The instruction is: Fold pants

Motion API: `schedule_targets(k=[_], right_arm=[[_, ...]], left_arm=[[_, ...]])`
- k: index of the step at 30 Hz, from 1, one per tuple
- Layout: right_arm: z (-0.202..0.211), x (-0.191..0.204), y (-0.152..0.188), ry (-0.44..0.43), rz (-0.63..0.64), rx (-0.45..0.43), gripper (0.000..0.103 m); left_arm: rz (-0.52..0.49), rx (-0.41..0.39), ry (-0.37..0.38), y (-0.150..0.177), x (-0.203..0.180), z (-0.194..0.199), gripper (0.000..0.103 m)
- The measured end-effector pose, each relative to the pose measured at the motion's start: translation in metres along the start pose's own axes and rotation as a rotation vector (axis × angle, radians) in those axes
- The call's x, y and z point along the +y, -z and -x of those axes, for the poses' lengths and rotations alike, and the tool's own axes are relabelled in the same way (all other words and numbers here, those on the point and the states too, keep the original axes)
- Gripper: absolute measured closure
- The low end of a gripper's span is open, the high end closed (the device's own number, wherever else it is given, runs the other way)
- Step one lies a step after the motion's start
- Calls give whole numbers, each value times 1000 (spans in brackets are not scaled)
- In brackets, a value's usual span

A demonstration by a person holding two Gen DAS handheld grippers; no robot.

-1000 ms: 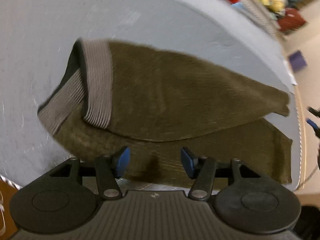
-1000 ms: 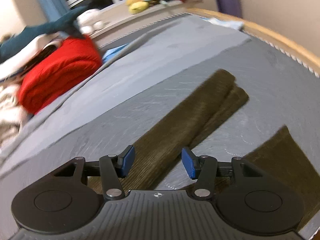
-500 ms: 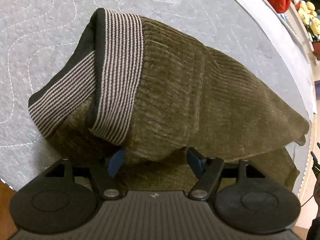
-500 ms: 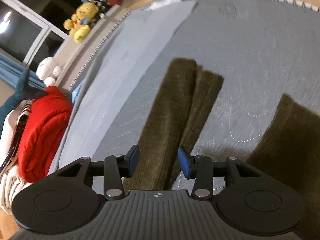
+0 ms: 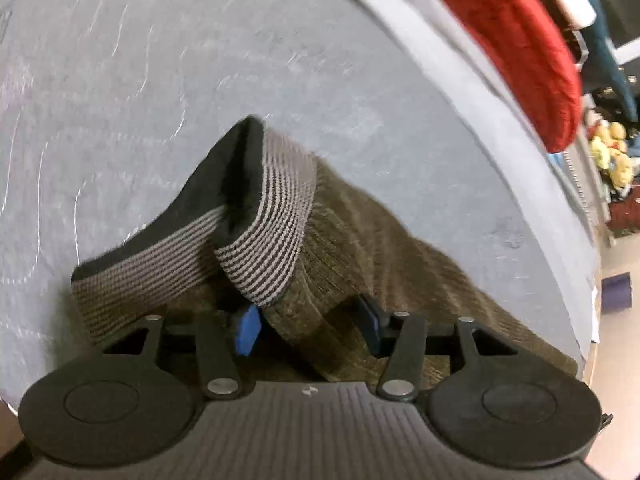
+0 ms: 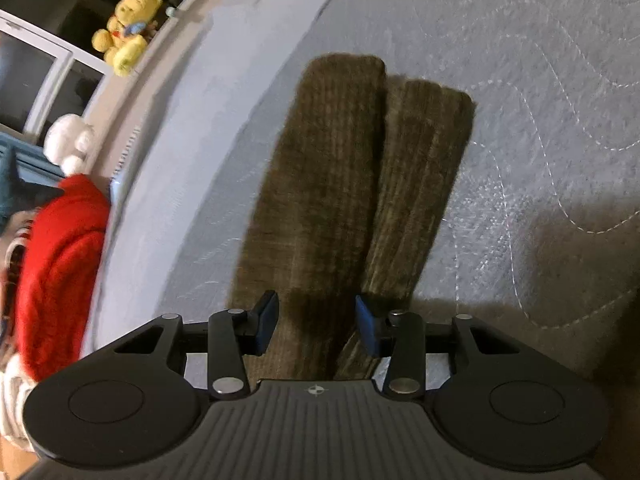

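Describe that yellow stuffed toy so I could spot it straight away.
Look past the grey quilted bed cover to the ledge along its far edge, under the window. The yellow stuffed toy sits there, a bear with something blue at its neck, brighter than the white plush nearby.

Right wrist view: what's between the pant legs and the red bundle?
Only bare grey quilted cover lies between the pant legs and the red bundle, in the right wrist view.
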State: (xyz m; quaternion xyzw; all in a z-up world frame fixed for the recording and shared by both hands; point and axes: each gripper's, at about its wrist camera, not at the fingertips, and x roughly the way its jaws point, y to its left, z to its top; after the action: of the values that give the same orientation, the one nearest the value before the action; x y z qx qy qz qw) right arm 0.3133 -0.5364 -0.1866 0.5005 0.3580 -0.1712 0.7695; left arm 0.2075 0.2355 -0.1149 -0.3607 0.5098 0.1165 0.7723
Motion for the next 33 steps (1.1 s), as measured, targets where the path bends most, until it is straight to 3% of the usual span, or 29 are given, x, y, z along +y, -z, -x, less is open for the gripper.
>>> schedule_targets(k=[2, 4, 5, 8, 12, 17, 21, 24, 26, 28, 32, 33], right_arm=[[-5, 2, 1, -1, 2, -8, 59], [-7, 8, 1, 4, 18, -25, 63], [-7, 10, 2, 2, 21, -37, 80], [0, 13, 1, -6, 7, -62, 96], [31, 30, -1, -58, 41, -100, 98], [104, 48, 2, -116, 138, -160, 100], [178, 34, 14, -131, 193, -205, 100], [232, 1, 28, -103, 186, -206, 100], [254, -26, 40, -45, 186, -163, 100], [267, -61, 56, 21, 166, -81, 100], [242, -135, 72, 218, 63, 208, 99], [238, -149, 71, 231, 21, 229, 99]], left_arm=[[15, 12, -19, -6, 4, -3, 47], [0, 6, -54, -7, 0, -6, 56], [-13, 0, -81, -10, -4, -10, 67], [-44, -1, -115, -6, -5, -6, 81], [-80, -63, -77, -9, -11, 11, 89], [-87, -119, -8, -10, 0, 45, 92], [-211, -173, 21, -5, 6, 74, 93], [-240, -165, 51, 4, 19, 94, 94], [-256, -149, 43, 7, 28, 99, 94], [-306, -112, -13, 13, 33, 96, 94], [-378, 34, -135, 23, 34, 63, 92], [-383, 59, -165, 24, 32, 55, 90]])
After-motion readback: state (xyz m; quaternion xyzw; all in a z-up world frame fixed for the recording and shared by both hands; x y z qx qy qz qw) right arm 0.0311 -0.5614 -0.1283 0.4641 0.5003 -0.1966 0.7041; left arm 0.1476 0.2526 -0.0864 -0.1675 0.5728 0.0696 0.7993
